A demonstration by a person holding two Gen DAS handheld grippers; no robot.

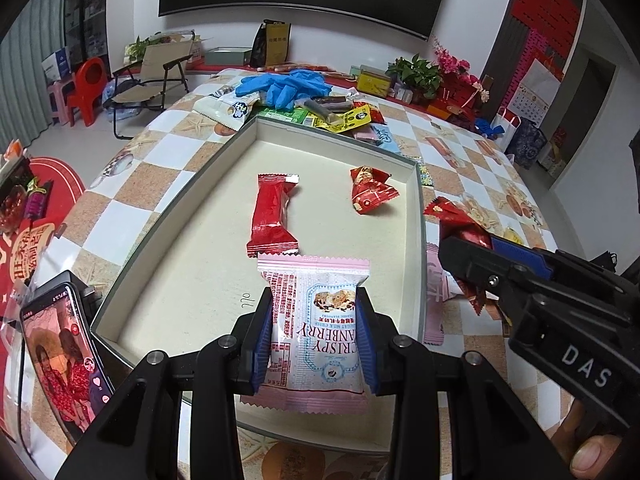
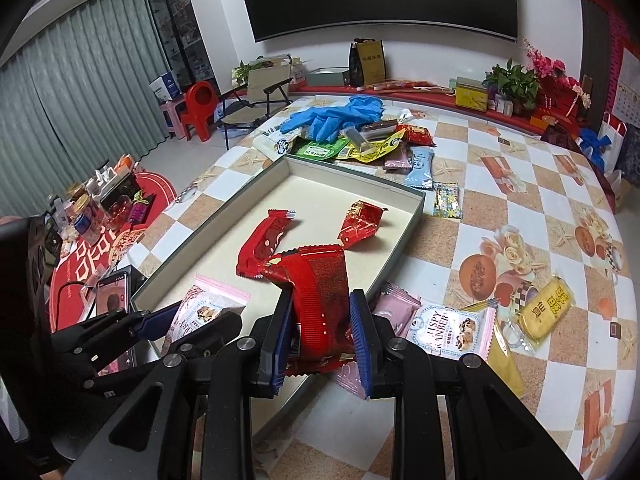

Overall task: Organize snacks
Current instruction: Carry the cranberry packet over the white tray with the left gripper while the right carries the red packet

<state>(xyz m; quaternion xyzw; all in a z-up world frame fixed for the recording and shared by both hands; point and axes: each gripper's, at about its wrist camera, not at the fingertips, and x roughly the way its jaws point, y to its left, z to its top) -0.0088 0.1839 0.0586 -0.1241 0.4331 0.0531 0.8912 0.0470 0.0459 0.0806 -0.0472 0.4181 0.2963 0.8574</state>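
My left claw [image 1: 316, 336] covers both side edges of the pink cranberry packet [image 1: 320, 320], and its small print is too fine to read. My right claw [image 2: 320, 336] hides the lower sides of the red wrapper [image 2: 320, 300]; the bottom of that wrapper sinks behind the claw's body. In the right wrist view, the long red bar [image 2: 260, 248] in the box [image 2: 224, 216] is partly covered by that wrapper. Beneath the blue gloves [image 1: 284, 86], the heaped snacks overlap too much to tell apart. The phone [image 1: 64, 360] is cut by the left wrist view's edge. Only a thumb [image 1: 596, 458] of my hand shows.
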